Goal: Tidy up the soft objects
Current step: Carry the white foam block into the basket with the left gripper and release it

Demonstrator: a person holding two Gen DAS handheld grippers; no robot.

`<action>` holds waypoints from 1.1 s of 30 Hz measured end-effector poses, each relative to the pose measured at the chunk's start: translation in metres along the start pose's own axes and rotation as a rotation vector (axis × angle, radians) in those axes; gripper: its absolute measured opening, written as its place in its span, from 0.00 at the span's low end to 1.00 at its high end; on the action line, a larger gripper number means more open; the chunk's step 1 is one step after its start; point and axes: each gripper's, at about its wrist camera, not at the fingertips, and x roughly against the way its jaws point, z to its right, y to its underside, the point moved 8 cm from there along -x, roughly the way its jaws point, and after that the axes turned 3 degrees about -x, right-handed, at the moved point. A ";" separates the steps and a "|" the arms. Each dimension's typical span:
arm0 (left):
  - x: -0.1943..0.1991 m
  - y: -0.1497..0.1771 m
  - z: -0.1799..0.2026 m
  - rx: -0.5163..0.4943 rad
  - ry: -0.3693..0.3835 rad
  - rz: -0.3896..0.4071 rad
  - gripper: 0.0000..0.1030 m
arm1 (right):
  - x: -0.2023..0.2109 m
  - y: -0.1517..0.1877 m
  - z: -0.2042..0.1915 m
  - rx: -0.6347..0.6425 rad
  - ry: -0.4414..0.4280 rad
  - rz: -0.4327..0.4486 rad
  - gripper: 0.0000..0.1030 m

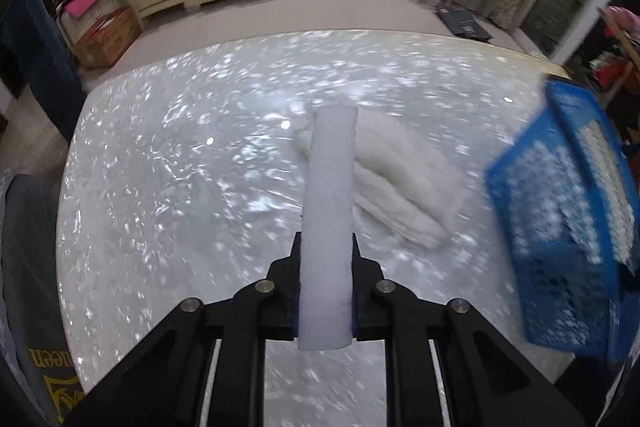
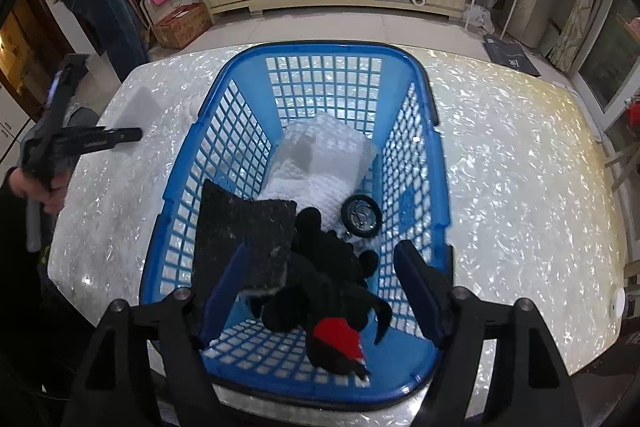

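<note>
The white foam strip (image 1: pixel 328 227) is clamped between the narrow jaws of the left gripper (image 1: pixel 326 267), standing up along the fingers and clear of the counter (image 1: pixel 160 187). Just beyond it a folded white cloth (image 1: pixel 400 187) lies on the counter, toward the blue basket (image 1: pixel 560 227), which sits at the counter's right side in this view.

Over to the right wrist view: the right gripper (image 2: pixel 320 287) hangs over the near end of the basket with its jaws wide and nothing pressed between them. Under it lie a black plush toy with a red patch (image 2: pixel 332 307) and a dark scouring pad (image 2: pixel 244 239) leaning against the basket's near left wall. Deeper in sit a piece of bubble wrap (image 2: pixel 332 147), a white quilted cloth (image 2: pixel 304 191) and a small black ring-shaped thing (image 2: pixel 362 217) by the right wall.

The risks now, as I read it: the strip is long and held near one end, so it could bend, swing or slip out on the way across, or catch the basket rim. The near end is crowded, so a drop there could leave the strip propped up and sticking out. The two grippers could also meet over the basket.

The count: one foam strip in hand, one cloth on the counter, one basket, five things inside it, two grippers.
</note>
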 end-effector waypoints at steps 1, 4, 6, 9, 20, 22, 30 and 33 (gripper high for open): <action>0.008 0.003 0.007 -0.009 0.009 0.006 0.14 | 0.003 0.002 0.003 -0.005 0.004 0.003 0.72; 0.032 0.009 0.030 -0.047 0.027 0.028 0.14 | 0.009 0.008 0.011 -0.021 0.017 0.017 0.85; 0.044 0.010 0.048 -0.068 0.040 0.041 0.14 | 0.014 0.013 0.017 -0.035 0.019 0.023 0.85; 0.063 0.013 0.073 -0.101 0.072 0.057 0.14 | 0.018 0.020 0.026 -0.061 0.024 0.023 0.94; 0.106 0.010 0.157 -0.221 0.153 0.094 0.14 | 0.014 0.044 0.051 -0.130 0.030 -0.005 1.00; 0.110 0.007 0.170 -0.235 0.167 0.098 0.14 | 0.014 0.047 0.055 -0.155 0.011 -0.001 1.00; 0.096 -0.004 0.223 -0.309 0.183 0.067 0.14 | 0.019 0.045 0.055 -0.169 -0.027 0.032 1.00; 0.085 -0.008 0.241 -0.333 0.192 0.049 0.14 | 0.020 0.043 0.059 -0.169 -0.041 0.042 1.00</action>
